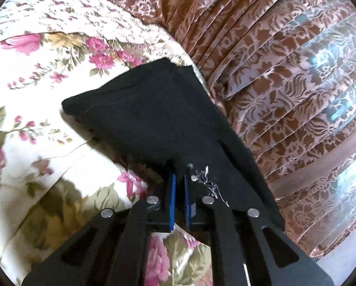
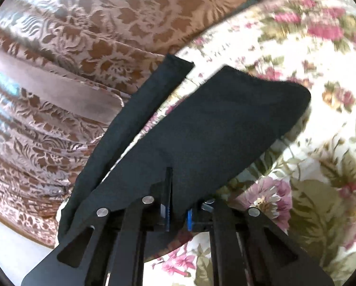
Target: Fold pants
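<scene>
The black pants (image 1: 154, 119) are lifted over a floral bedspread (image 1: 35, 71). My left gripper (image 1: 180, 178) is shut on one edge of the pants, near a white print on the cloth. In the right wrist view the pants (image 2: 213, 124) stretch forward from my right gripper (image 2: 178, 186), which is shut on the cloth. A narrow black part (image 2: 139, 109) hangs to the left over the bed's edge. The fingertips of both grippers are hidden by cloth.
A brown patterned curtain (image 1: 285, 83) hangs beside the bed and fills the right of the left wrist view. It also shows on the left in the right wrist view (image 2: 70, 59). The bedspread (image 2: 308, 143) has creases and folds.
</scene>
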{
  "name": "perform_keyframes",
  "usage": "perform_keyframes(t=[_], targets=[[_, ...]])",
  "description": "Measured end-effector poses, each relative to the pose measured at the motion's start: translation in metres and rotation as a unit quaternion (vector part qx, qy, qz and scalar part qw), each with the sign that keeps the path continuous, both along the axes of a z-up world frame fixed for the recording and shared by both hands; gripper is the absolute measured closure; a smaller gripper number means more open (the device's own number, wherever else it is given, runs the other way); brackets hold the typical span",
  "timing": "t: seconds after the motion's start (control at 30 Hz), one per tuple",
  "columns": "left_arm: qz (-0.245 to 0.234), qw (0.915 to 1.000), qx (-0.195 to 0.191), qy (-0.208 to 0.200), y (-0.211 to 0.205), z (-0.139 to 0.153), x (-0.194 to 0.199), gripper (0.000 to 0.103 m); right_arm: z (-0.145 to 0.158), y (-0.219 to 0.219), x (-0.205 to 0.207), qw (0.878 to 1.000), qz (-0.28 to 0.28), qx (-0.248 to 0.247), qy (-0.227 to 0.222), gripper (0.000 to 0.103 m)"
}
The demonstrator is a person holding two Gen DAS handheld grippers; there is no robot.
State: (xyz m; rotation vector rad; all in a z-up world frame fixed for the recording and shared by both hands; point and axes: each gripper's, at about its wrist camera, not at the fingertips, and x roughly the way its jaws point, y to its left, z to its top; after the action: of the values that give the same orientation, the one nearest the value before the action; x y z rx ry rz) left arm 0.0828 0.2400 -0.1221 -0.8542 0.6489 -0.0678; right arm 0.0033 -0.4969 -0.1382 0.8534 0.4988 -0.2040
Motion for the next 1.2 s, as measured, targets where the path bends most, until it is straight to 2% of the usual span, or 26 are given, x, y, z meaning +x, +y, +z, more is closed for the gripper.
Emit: perform_keyframes(t=[0.23,0.47,0.5,0.63,0.77,0.8,0.83,0.9,0.93,1.0,1.07,1.2], targets=[[0.003,0.9991,-0.02,-0.039,0.005,0.029,-0.042,0.098,0.027,0.01,-0.033,0.999,0.006,-0.036,-0.017,0.095],[-0.003,0.9987,-0.03,-0.042,0.009,0.041,-0.088,0.098,0.027,0.005,-0.088,0.999,-0.008,-0.041,-0.011,0.095],[-0.004,0.9989,-0.028,-0.039,0.008,0.039,-0.096,0.098,0.023,0.004,-0.097,0.999,-0.012,-0.039,-0.006,0.095],[-0.02,0.9992,0.035,-0.005,-0.006,0.021,-0.111,0.098,0.005,0.0,-0.116,0.999,-0.018,-0.045,0.019,0.095],[-0.017,0.9988,0.046,0.007,-0.006,0.007,-0.111,0.096,-0.02,-0.003,-0.113,0.999,-0.01,-0.028,0.044,0.095],[-0.013,0.9987,0.048,0.008,-0.006,0.006,-0.11,0.084,-0.022,-0.003,-0.113,0.999,-0.01,-0.025,0.046,0.095],[-0.009,0.9985,0.053,0.012,-0.005,0.006,-0.11,0.054,-0.025,-0.004,-0.113,0.999,-0.009,-0.017,0.044,0.095],[0.0,0.9988,0.049,-0.004,-0.003,0.007,-0.112,0.04,-0.028,-0.008,-0.116,0.999,-0.006,0.001,0.036,0.093],[0.001,0.9991,0.038,-0.018,0.0,0.008,-0.113,0.036,-0.03,-0.01,-0.118,0.999,-0.009,0.012,0.033,0.09],[0.008,0.9992,0.033,-0.019,0.005,0.009,-0.11,0.029,-0.032,-0.016,-0.123,0.999,-0.015,0.034,0.023,0.087],[0.016,0.9992,0.034,-0.014,0.008,0.009,-0.102,0.028,-0.034,-0.023,-0.13,0.998,-0.029,0.056,0.012,0.081],[0.037,0.9991,0.011,-0.019,0.017,0.008,-0.09,0.027,-0.033,-0.035,-0.134,0.996,-0.053,0.075,0.007,0.08]])
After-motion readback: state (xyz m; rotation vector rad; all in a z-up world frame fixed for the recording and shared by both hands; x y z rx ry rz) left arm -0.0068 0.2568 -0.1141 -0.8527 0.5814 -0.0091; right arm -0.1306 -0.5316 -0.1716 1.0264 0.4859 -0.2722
